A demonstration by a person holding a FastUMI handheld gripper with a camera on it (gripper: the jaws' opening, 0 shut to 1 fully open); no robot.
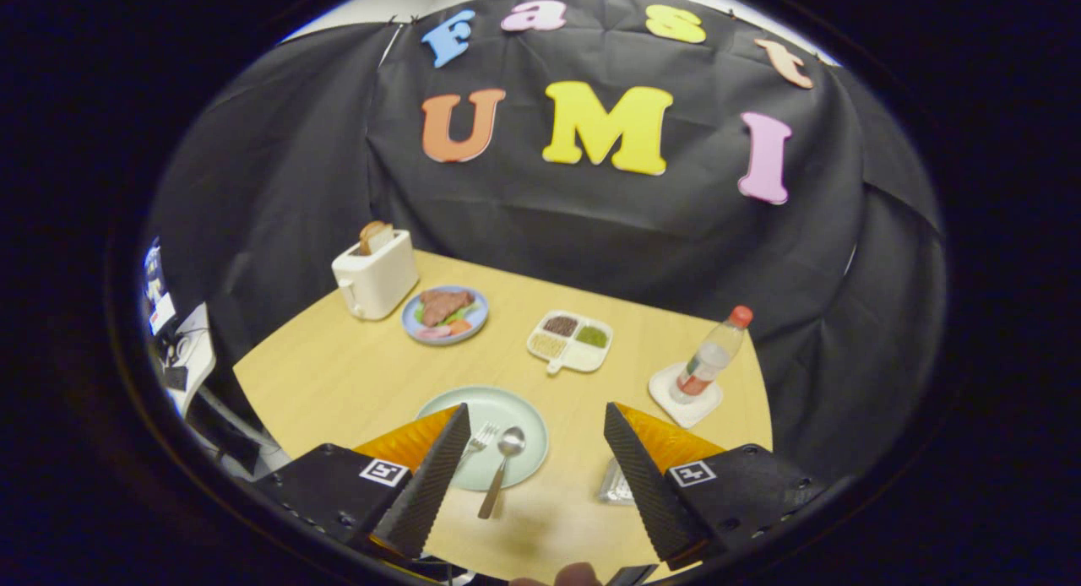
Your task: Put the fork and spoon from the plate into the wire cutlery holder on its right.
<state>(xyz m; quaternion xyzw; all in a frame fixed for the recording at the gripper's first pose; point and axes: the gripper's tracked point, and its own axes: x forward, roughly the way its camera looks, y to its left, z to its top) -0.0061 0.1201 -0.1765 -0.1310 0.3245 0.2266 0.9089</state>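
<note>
Small silver metal spoon [503, 463] and silver metal fork [478, 442]: lying side by side on the round pale green plate [515, 413], fork to the plate's left, spoon to its middle, spoon handle overhanging the plate's near rim onto the light wooden table [338, 375]. Wire cutlery holder [616, 483] just right of the plate, partly hidden behind one finger. Hand-held gripper [537, 438] spread wide, holding nothing, poised above the plate's near side. Likely light, stiff, smooth, prone to slipping or pivoting between pads. Best taken across the narrow handle, the spoon at its overhanging end. Beyond the plate: white toaster [376, 275], blue dish of food [445, 313], divided white tray [570, 341], clear bottle [711, 355].
</note>
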